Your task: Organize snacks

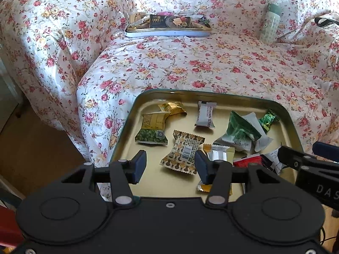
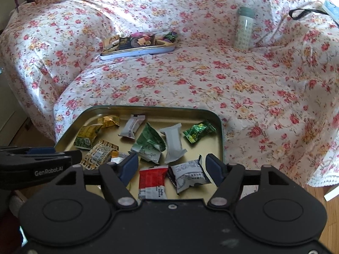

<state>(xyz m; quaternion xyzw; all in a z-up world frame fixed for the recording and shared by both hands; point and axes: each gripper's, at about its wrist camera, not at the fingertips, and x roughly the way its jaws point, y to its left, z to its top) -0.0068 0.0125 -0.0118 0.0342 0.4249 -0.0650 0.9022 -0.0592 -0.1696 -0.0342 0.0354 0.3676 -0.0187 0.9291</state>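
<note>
The right gripper (image 2: 171, 168) hovers over the near end of the gold snack tin (image 2: 220, 127), in the lower middle of the right wrist view. Its jaws stand spread, and two packets lie on the tin floor under the gap: a red-and-white snack packet (image 2: 153, 180) toward the left pad and a grey printed packet (image 2: 189, 176) toward the right pad. Neither pad presses on either packet, so nothing is held.

The red-and-white snack packet lies with its long axis running up and down the frame, roughly along the line of the fingers, so the jaws would close across its narrow width. The grey printed packet lies slightly askew, its right edge just beside the right pad.

In the left wrist view, the left gripper (image 1: 170, 166) sits at the lower middle with its jaws part spread. A tan patterned packet (image 1: 183, 152) lies between the pads, near the right one, with no pinch visible. Its long axis runs diagonally from lower left to upper right.

For the red and grey packets the right hand is plainly the nearer. A second tin (image 2: 137, 49), already filled, rests on the flowered sheet (image 2: 233, 84) well apart in the upper middle of the frame.
</note>
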